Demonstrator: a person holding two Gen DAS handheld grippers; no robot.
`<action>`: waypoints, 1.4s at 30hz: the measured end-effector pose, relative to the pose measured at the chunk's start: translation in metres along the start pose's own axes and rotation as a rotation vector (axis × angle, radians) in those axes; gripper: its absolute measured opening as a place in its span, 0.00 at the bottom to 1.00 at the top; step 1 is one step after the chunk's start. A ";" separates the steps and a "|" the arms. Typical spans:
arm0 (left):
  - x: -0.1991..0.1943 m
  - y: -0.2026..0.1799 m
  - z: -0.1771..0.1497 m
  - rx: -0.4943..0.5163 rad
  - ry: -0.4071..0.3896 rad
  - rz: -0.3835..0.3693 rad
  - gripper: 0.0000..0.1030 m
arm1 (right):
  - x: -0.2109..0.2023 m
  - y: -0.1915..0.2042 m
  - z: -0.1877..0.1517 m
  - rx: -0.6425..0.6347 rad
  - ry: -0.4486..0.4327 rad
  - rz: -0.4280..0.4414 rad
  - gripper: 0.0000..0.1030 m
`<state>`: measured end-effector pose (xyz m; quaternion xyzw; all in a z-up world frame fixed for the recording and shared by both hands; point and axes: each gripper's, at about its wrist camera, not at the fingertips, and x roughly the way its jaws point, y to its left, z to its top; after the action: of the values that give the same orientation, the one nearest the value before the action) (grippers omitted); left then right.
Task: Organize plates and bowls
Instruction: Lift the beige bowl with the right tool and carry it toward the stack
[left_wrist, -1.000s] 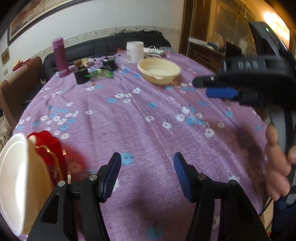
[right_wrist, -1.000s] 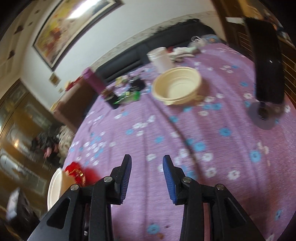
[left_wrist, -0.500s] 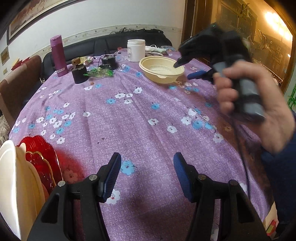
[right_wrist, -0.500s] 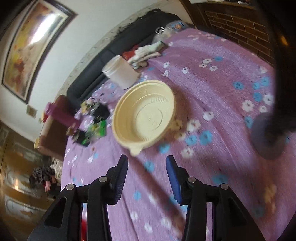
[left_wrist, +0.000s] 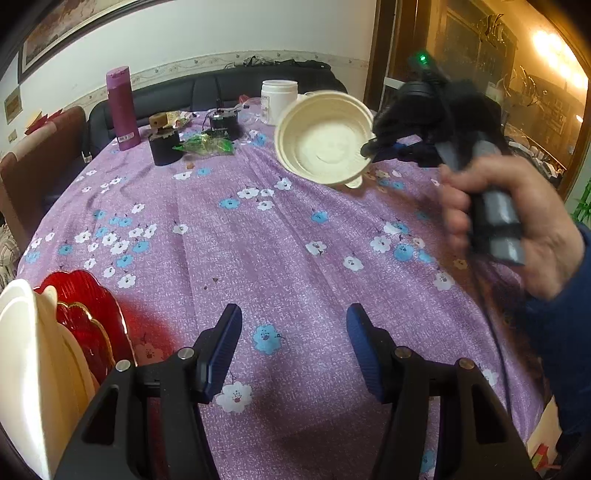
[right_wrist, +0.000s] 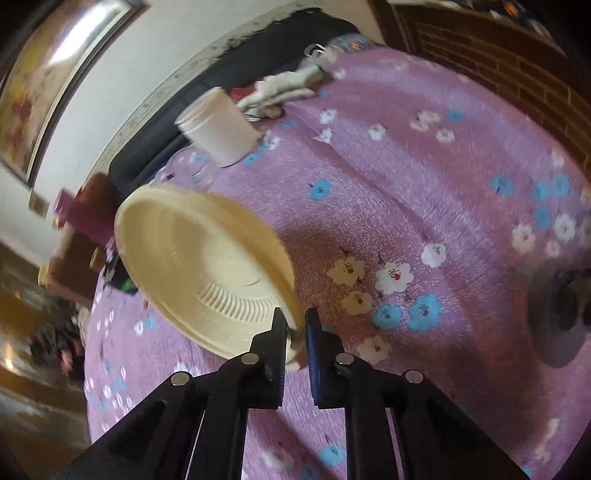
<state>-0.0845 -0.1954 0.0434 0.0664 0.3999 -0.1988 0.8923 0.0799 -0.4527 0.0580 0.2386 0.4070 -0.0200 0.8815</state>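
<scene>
Right wrist view, cream bowl (right_wrist: 207, 273) rim pinched btwn fingers (right_wrist: 275, 343), tilted.

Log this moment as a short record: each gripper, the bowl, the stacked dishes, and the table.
right gripper: its jaws have just been closing, now shut on the rim of the cream bowl
cream bowl: lifted off the table, tilted on edge
left gripper: open, nothing between its fingers
stacked dishes: white plate and red plate standing on edge at the near left
table: purple floral cloth
</scene>
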 end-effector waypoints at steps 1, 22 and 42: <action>-0.002 0.000 0.000 0.002 -0.006 0.004 0.56 | -0.006 0.002 -0.003 -0.024 -0.001 0.004 0.09; -0.041 0.022 0.007 -0.074 -0.053 0.017 0.58 | -0.117 0.035 -0.105 -0.467 0.084 0.196 0.09; 0.044 -0.001 0.068 -0.144 0.049 -0.098 0.58 | -0.127 -0.044 -0.111 -0.154 -0.028 0.094 0.53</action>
<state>-0.0117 -0.2280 0.0563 -0.0124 0.4376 -0.2111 0.8740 -0.0941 -0.4636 0.0705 0.1884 0.3831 0.0494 0.9029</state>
